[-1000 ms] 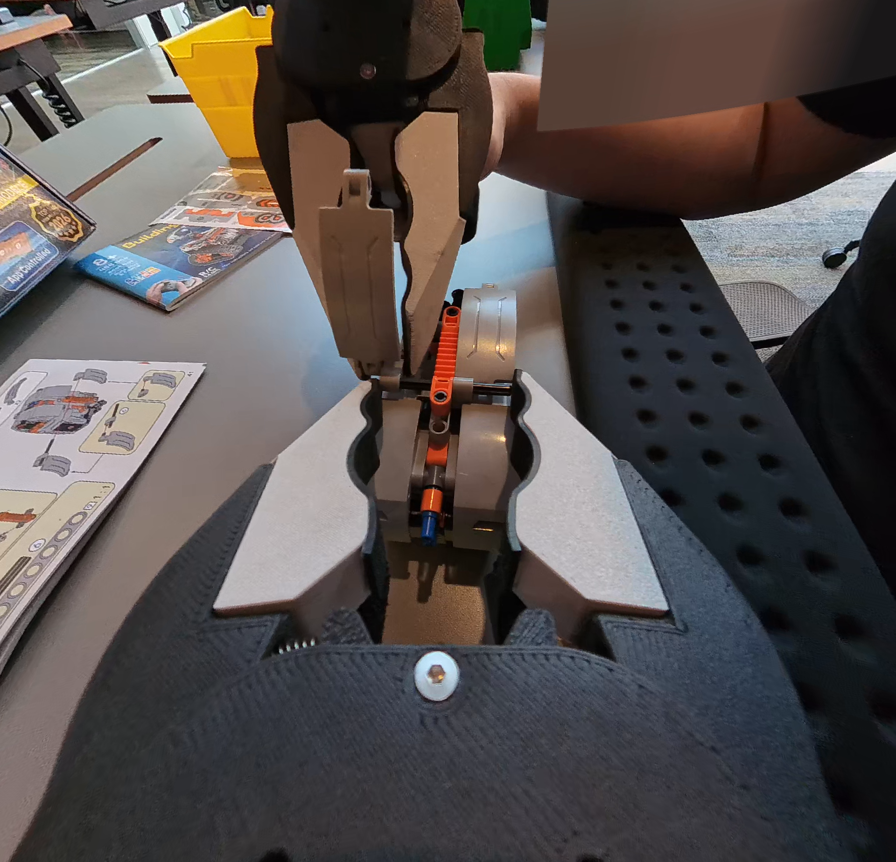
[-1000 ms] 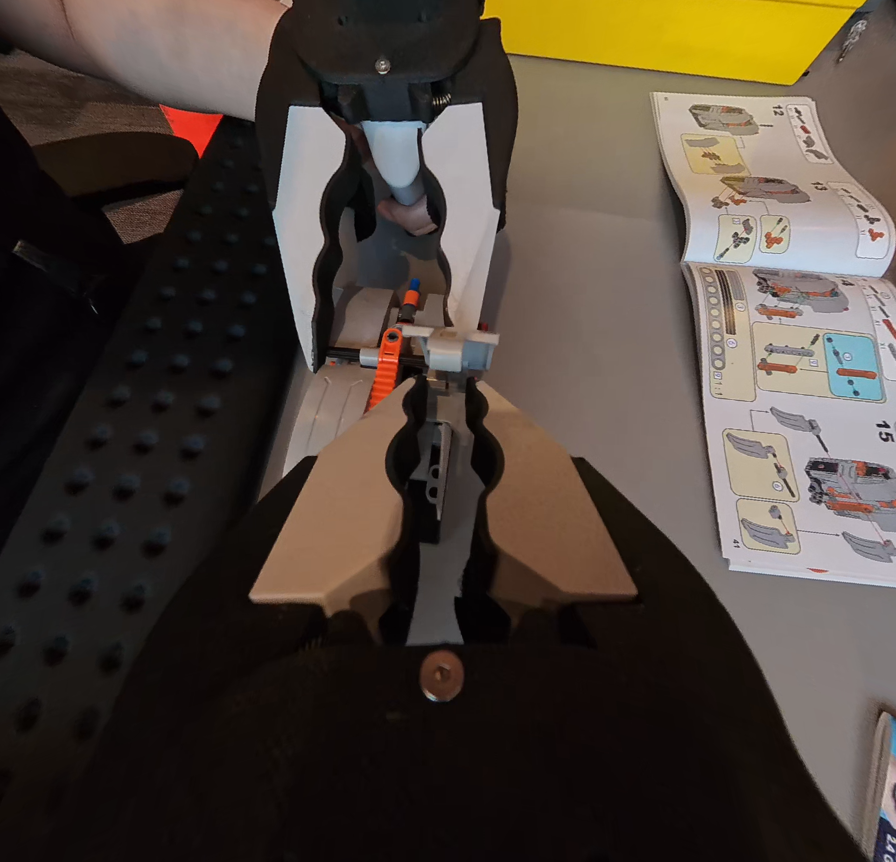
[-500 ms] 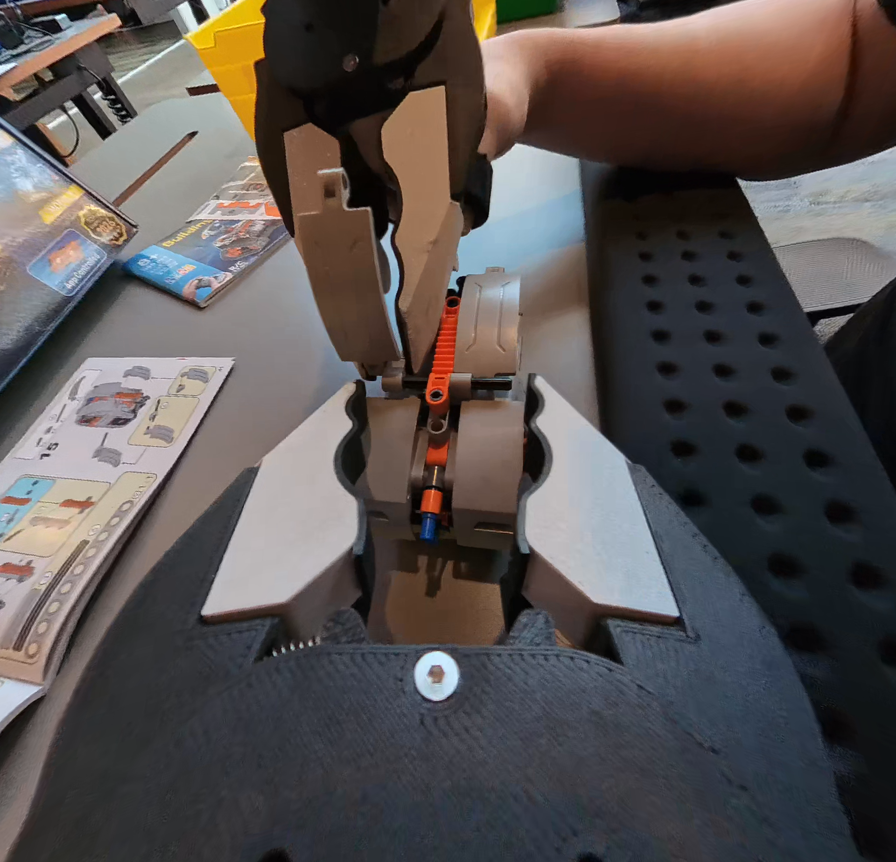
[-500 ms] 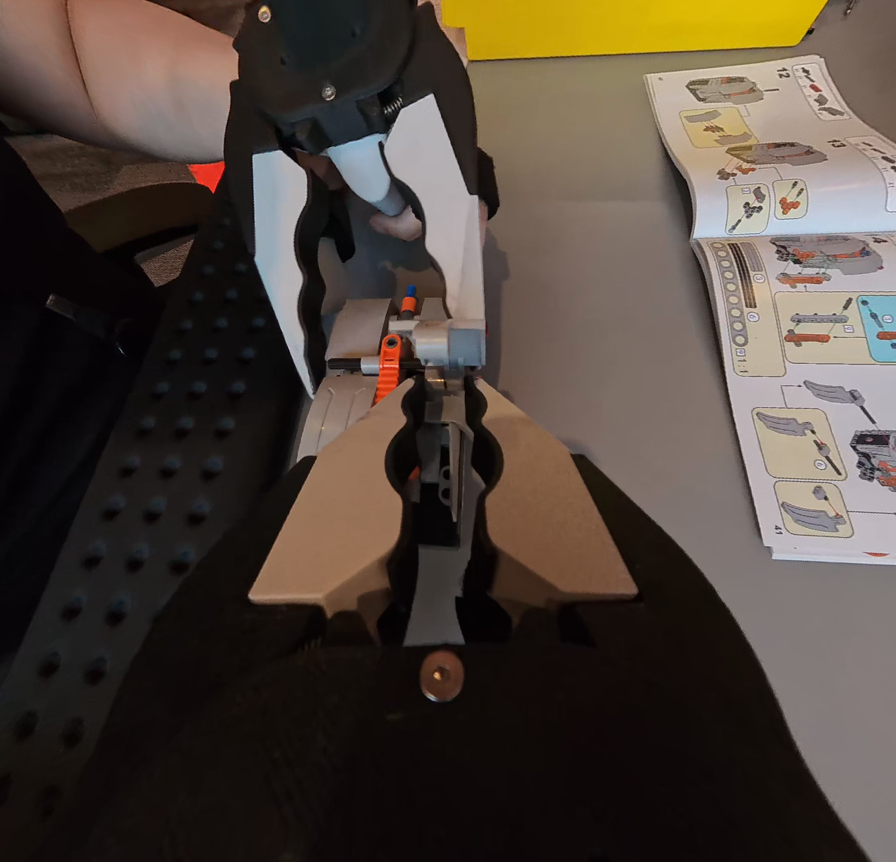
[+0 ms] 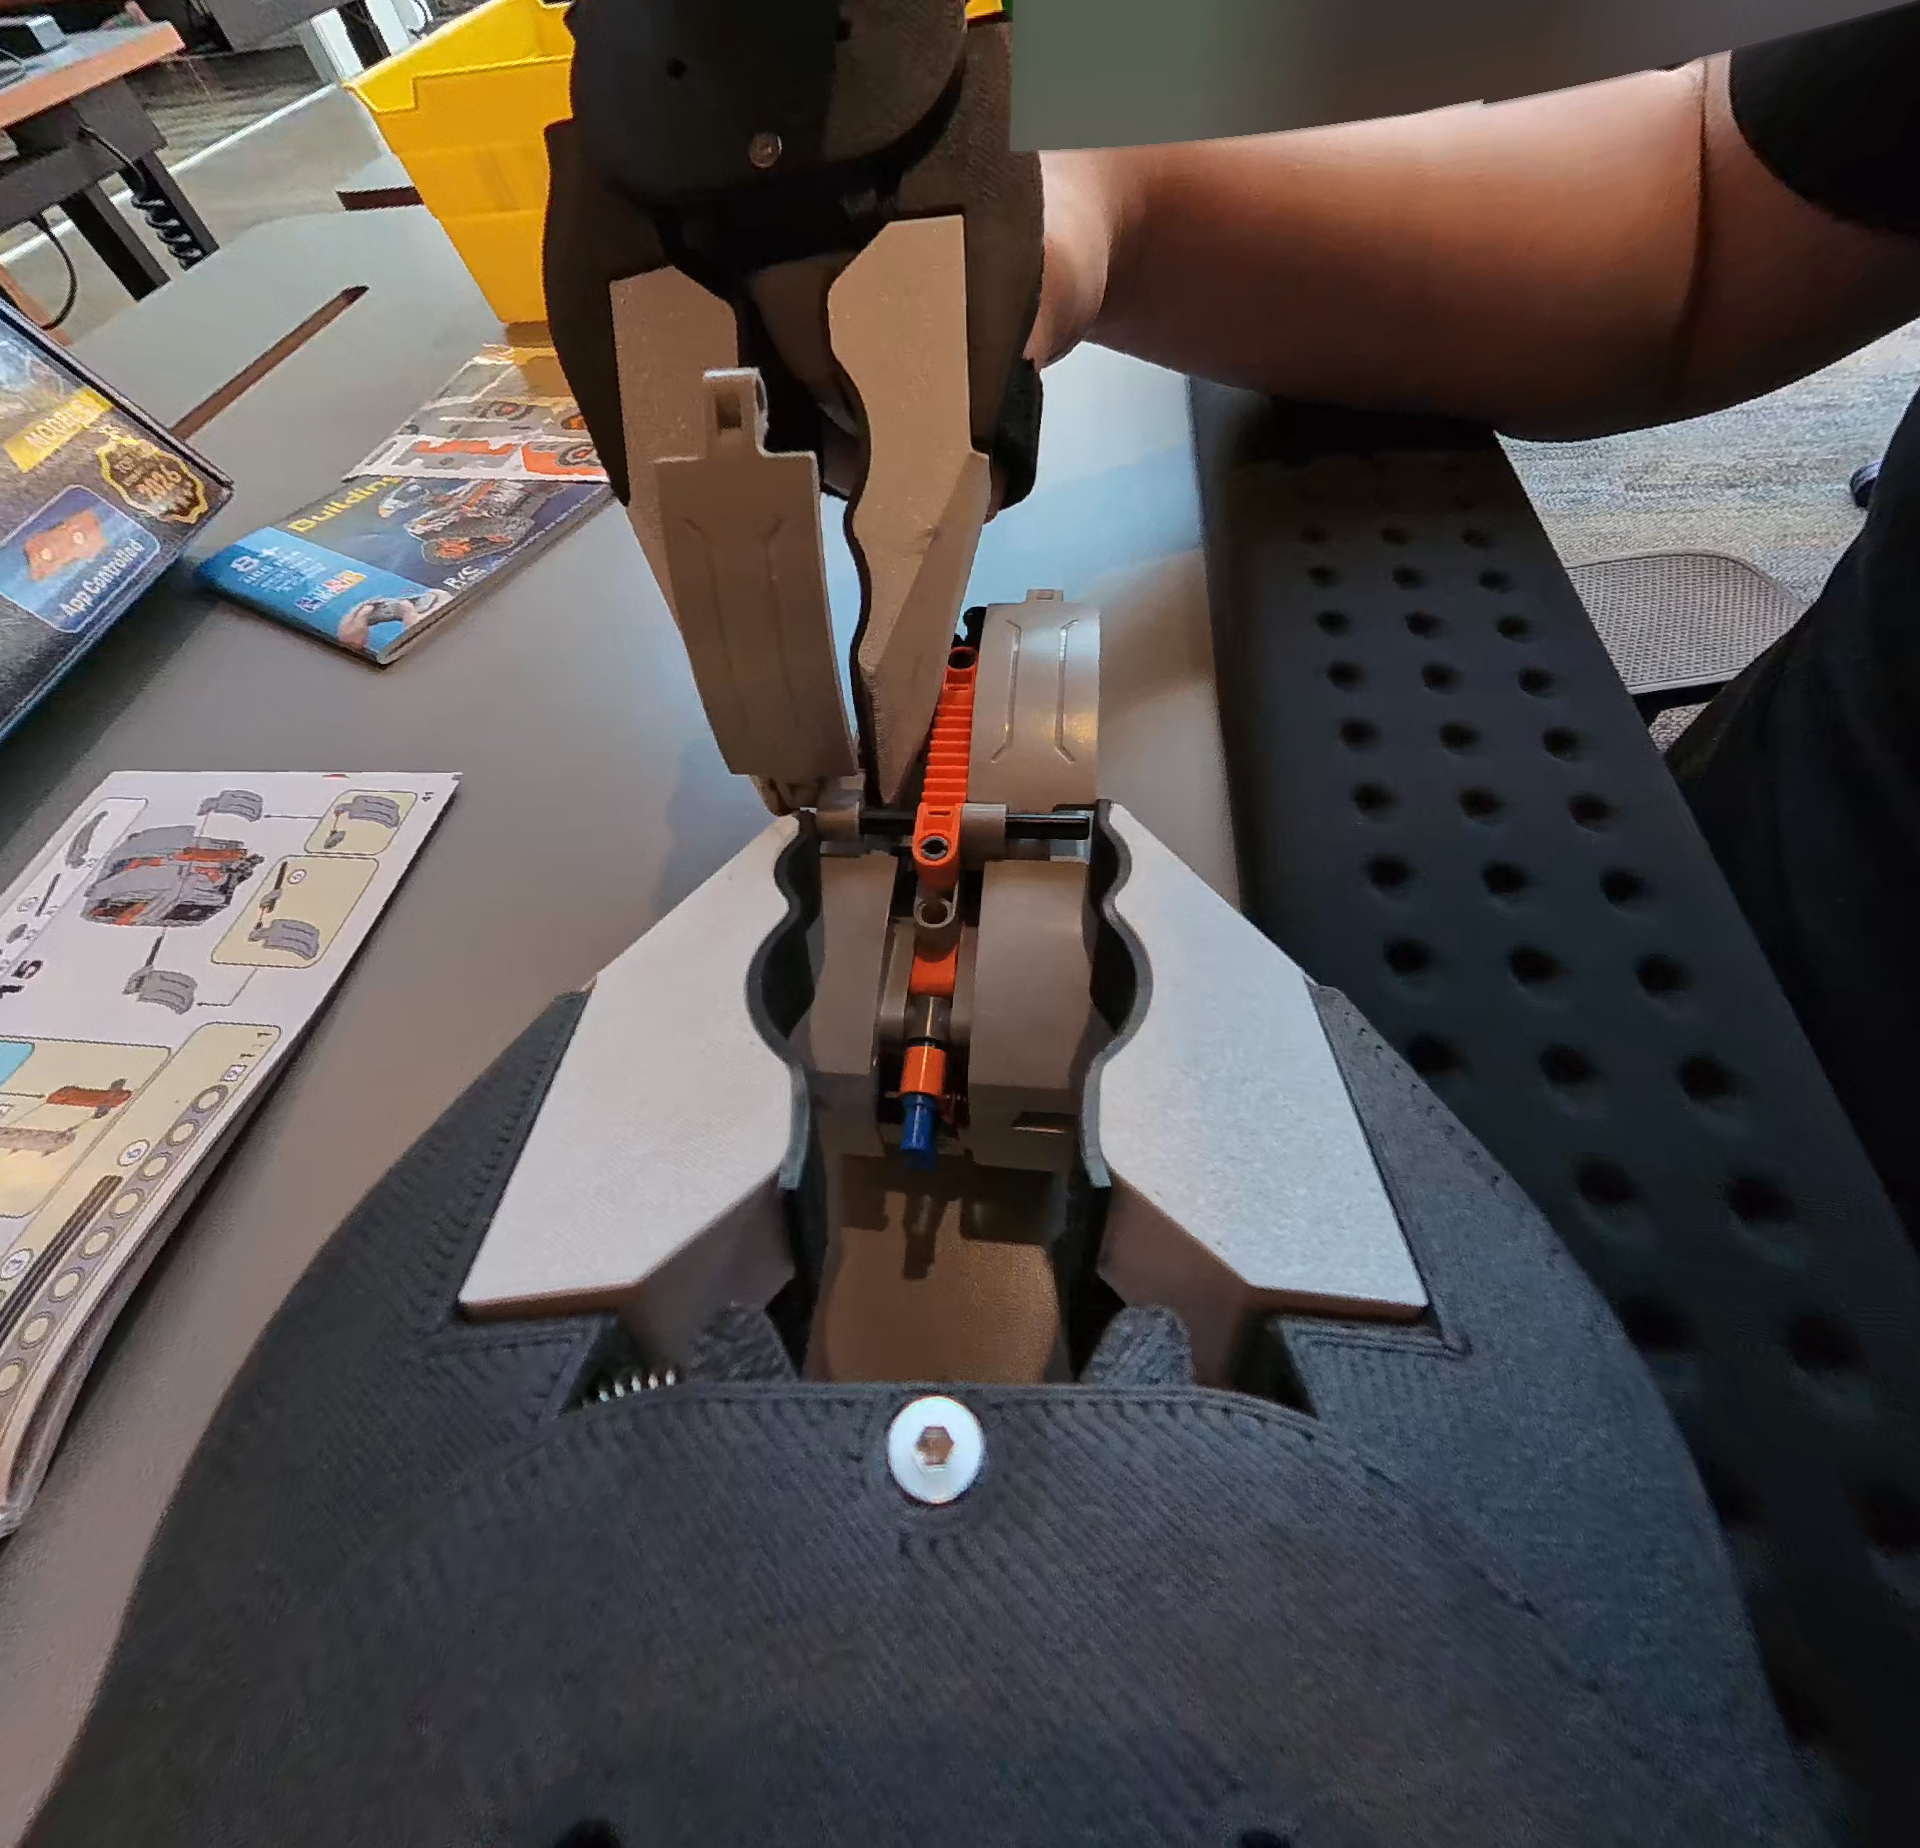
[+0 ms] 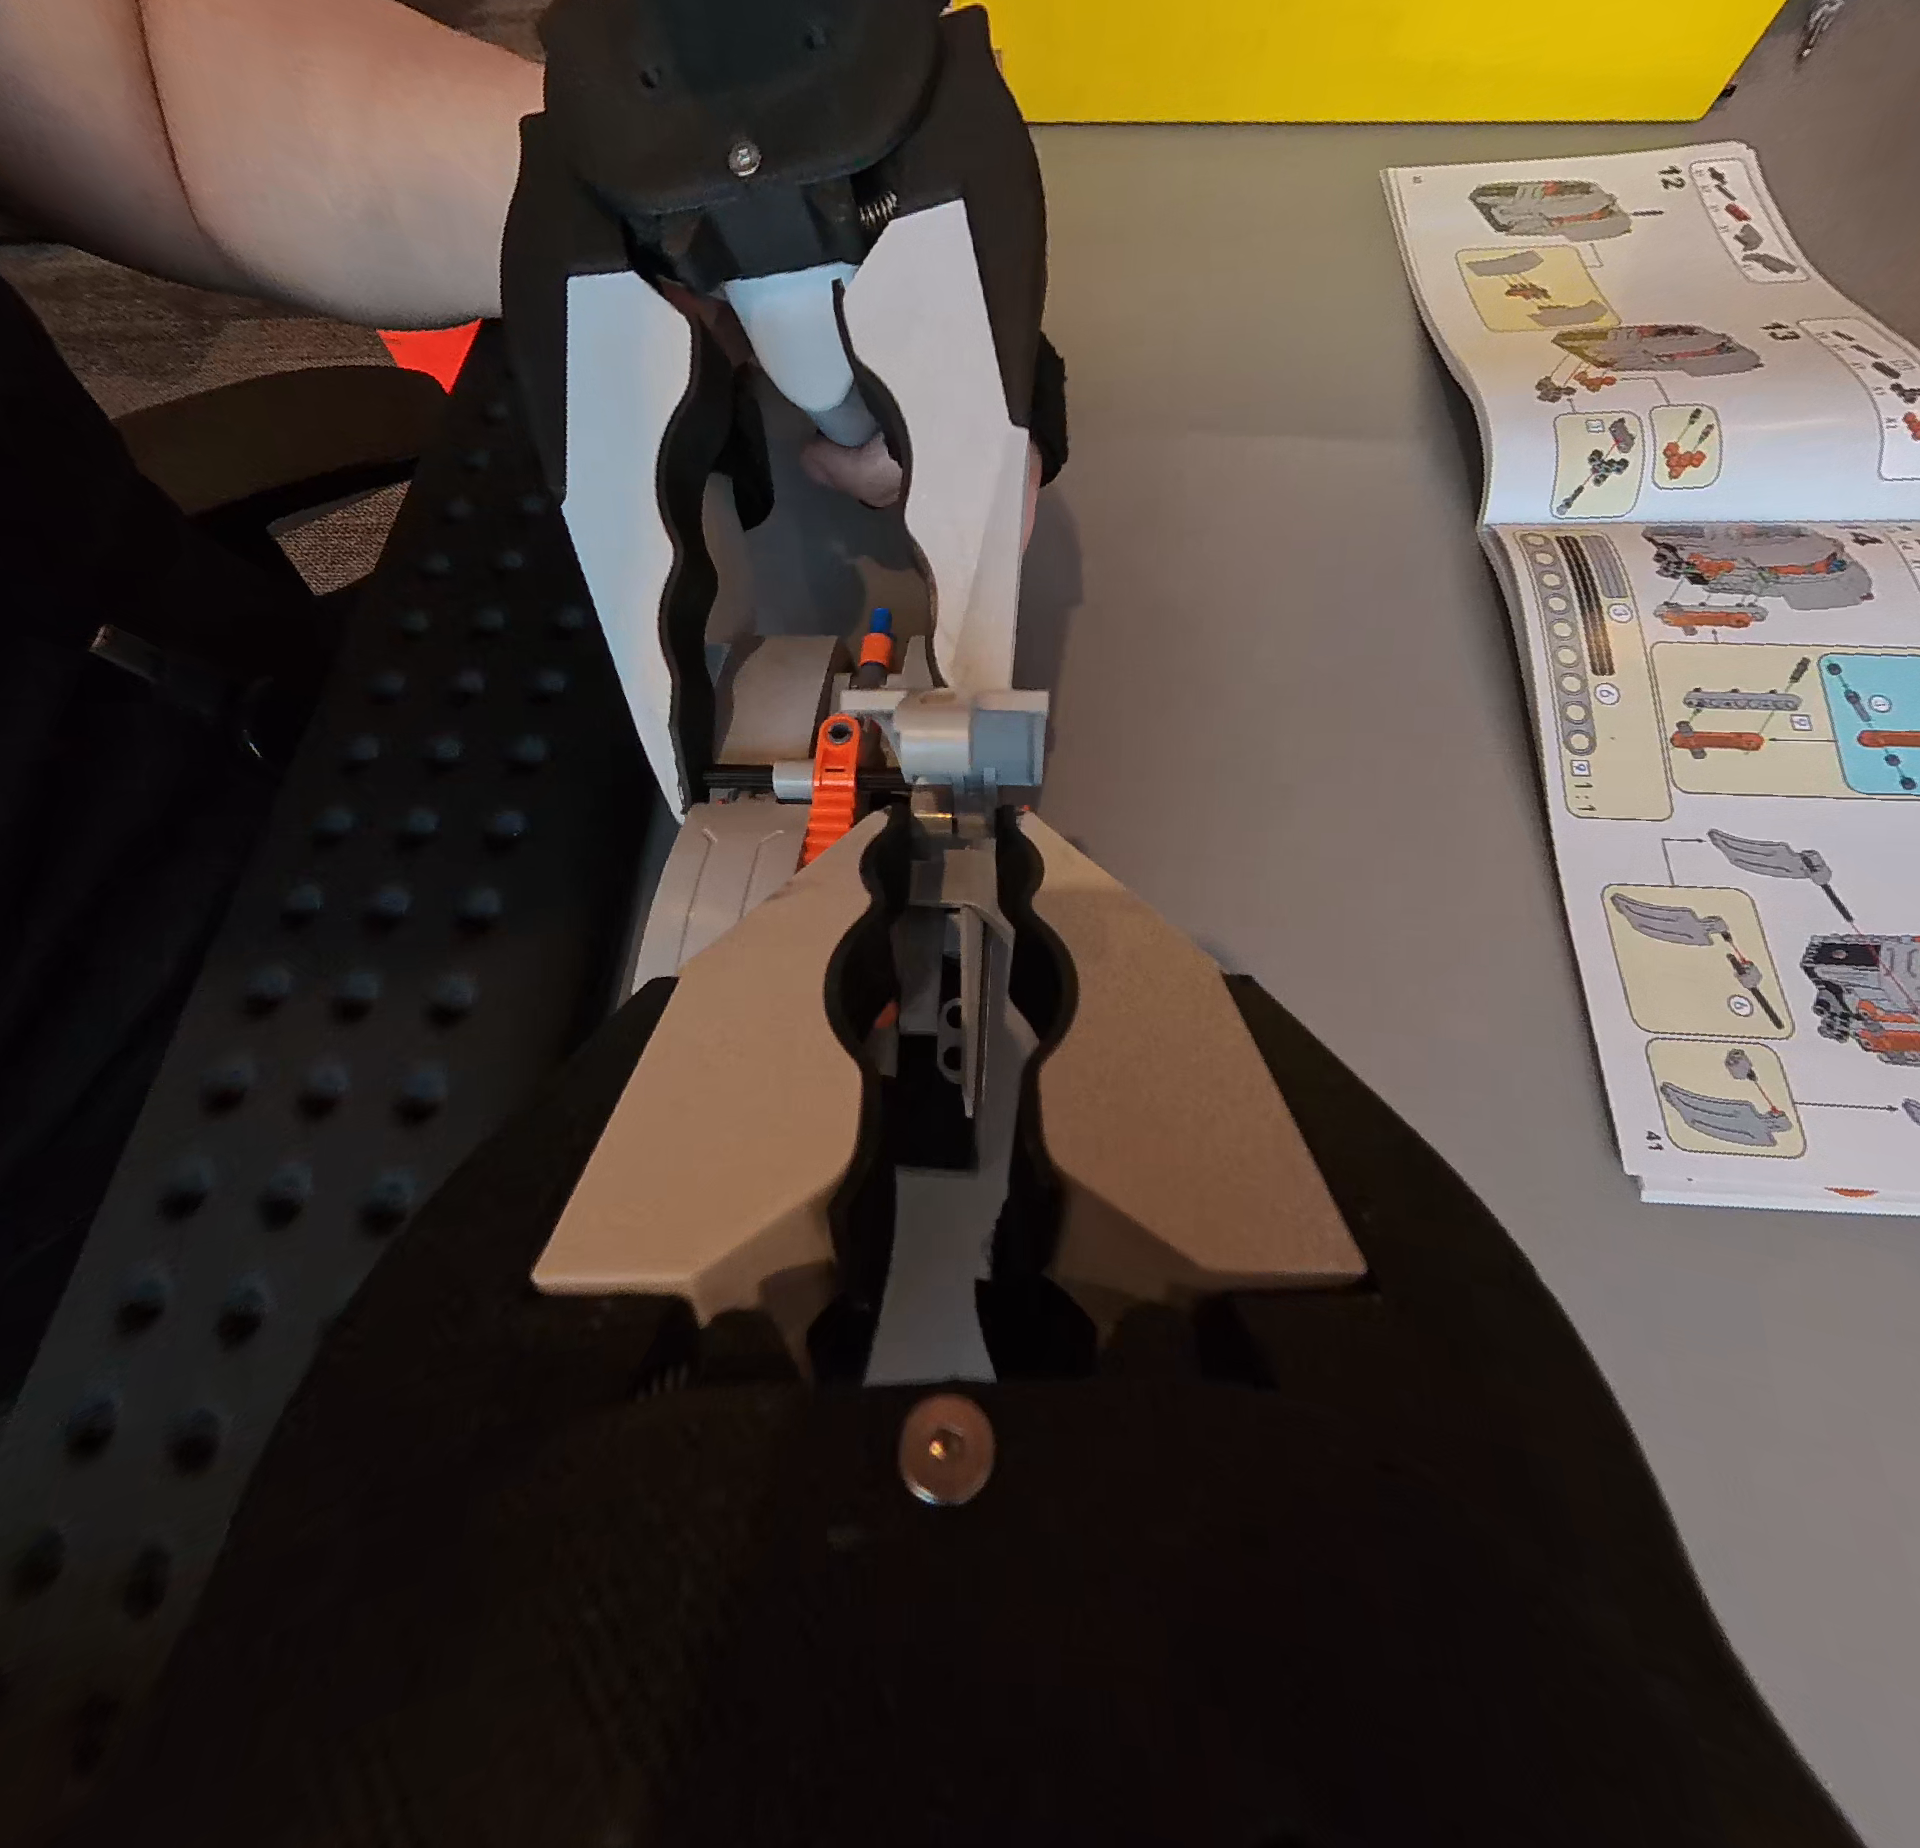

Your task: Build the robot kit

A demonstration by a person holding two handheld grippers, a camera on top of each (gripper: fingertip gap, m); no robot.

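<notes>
My left gripper [image 5: 945, 863] is shut on a grey brick assembly [image 5: 1023, 967] with two curved panels, an orange toothed beam [image 5: 951, 728], a black axle [image 5: 1039, 824] and a blue pin. My right gripper [image 5: 862, 759] faces it from above, shut on a flat grey panel [image 5: 748, 593]. The panel's lower end meets the axle's left end. In the right wrist view, my right gripper [image 6: 940, 842] grips the panel [image 6: 971, 967], whose grey connector [image 6: 977, 733] sits against the assembly [image 6: 779, 686] that the left gripper [image 6: 847, 749] holds.
An open instruction booklet [image 5: 156, 967] [image 6: 1714, 655] lies on the grey table. A yellow bin [image 5: 468, 136] [image 6: 1351, 22] stands at the back. A blue booklet [image 5: 395, 562] and a box [image 5: 62, 510] lie far left. A black studded mat [image 5: 1507, 759] runs beside the person's arm [image 5: 1351, 271].
Both grippers keep their hold. The right gripper and its panel have rocked slightly over the axle's end, and the pair has shifted a little over the table.
</notes>
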